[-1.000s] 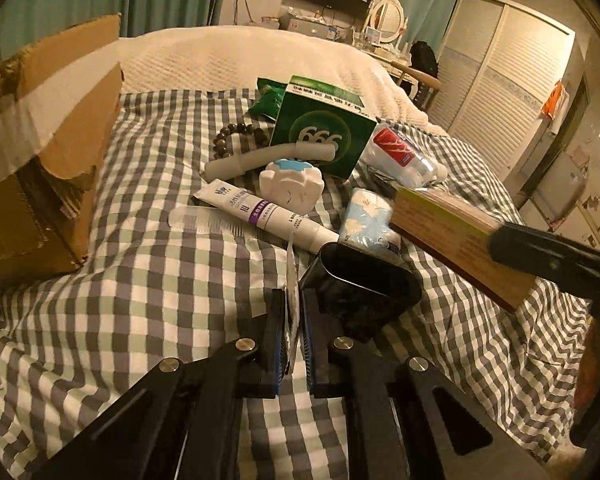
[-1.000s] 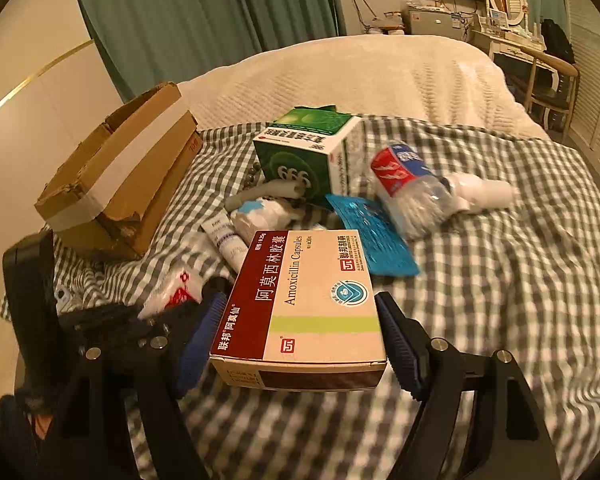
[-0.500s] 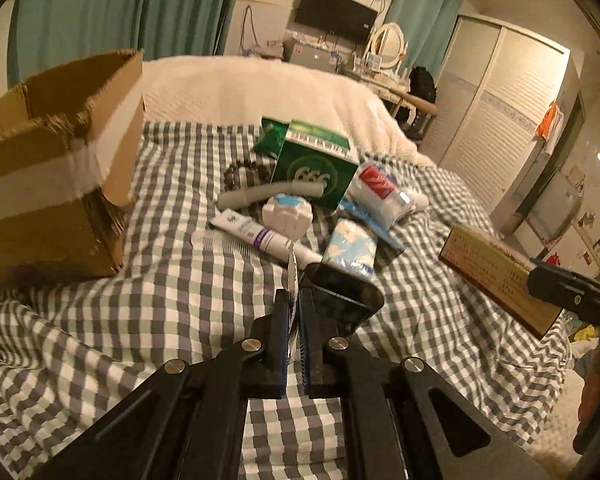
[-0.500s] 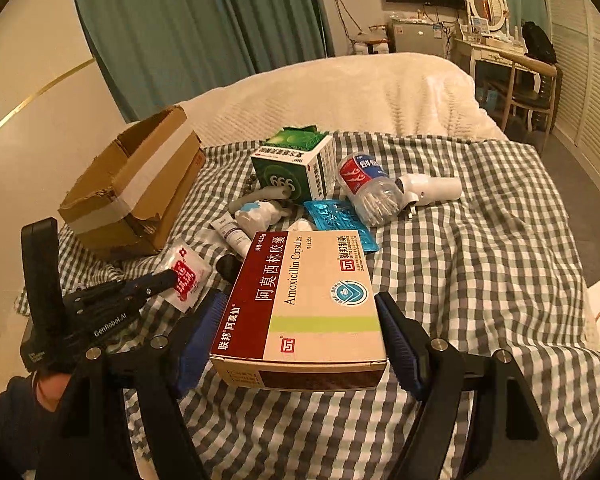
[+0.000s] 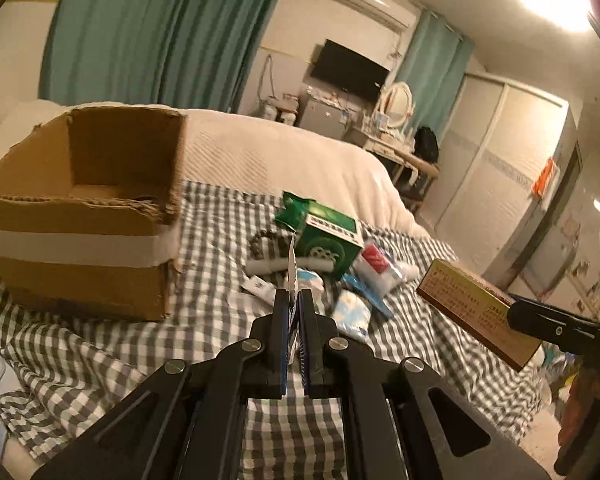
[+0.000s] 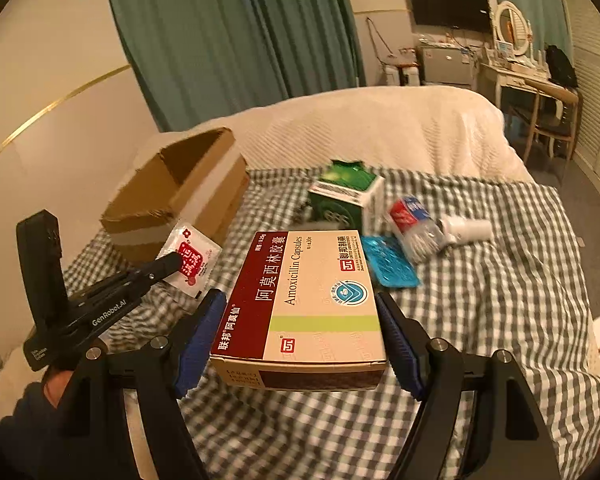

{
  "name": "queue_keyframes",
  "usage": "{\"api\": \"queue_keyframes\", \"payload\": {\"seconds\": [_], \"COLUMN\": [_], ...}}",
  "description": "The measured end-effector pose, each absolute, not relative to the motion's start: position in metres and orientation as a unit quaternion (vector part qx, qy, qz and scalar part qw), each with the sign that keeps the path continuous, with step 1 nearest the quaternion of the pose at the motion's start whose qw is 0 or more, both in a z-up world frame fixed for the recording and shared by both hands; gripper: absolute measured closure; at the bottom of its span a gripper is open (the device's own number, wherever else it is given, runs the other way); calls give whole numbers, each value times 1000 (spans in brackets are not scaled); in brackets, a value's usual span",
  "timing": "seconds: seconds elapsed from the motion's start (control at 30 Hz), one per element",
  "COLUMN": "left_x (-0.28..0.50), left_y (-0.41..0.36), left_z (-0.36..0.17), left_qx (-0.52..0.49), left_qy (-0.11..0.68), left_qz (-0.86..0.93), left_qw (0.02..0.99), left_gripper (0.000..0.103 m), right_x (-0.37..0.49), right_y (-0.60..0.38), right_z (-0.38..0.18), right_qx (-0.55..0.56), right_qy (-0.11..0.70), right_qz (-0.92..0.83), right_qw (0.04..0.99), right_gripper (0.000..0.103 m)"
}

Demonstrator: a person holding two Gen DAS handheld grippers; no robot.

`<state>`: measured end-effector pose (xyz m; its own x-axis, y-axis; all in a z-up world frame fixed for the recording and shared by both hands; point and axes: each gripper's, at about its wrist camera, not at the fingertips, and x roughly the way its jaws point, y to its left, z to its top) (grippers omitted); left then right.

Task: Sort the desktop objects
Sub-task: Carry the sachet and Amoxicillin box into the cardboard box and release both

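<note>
Left gripper [image 5: 294, 312] pinches thin, flat sachet [image 6: 190, 258] beside torn cardboard box [image 6: 180, 196]; right gripper [image 6: 300, 336] clamps rectangular capsule carton [image 6: 312, 300], right of box.

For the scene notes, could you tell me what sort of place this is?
Most likely a bedroom: the items lie on a bed with a checked cover, near a wall-mounted television and a dressing table with a mirror.

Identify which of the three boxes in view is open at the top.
The brown cardboard box on the bed's left: its flaps stand open. The green box and the held Amoxicillin box are closed.
</note>
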<state>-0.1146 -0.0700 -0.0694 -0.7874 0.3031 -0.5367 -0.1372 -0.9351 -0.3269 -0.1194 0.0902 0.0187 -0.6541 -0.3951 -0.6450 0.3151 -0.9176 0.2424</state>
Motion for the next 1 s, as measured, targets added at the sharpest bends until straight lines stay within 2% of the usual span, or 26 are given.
{"api": "queue_keyframes", "payload": {"seconds": [0.47,1.0], "left_x": [-104,-157], "left_y": [-124,-204], "left_z": [-28,42], "left_qx": [-241,-191], "left_qy": [-156,-129], "left_qz": [956,973], "left_qw": [63,-29], "left_gripper": [98,98], "right_x": [-142,-206], "right_y": [56,-64], "right_z": [42,99], "right_qx": [349,309], "right_qy": [-70,-1], "right_qz": [-900,-883], "right_qw": [250,354], "right_gripper": [28,28]}}
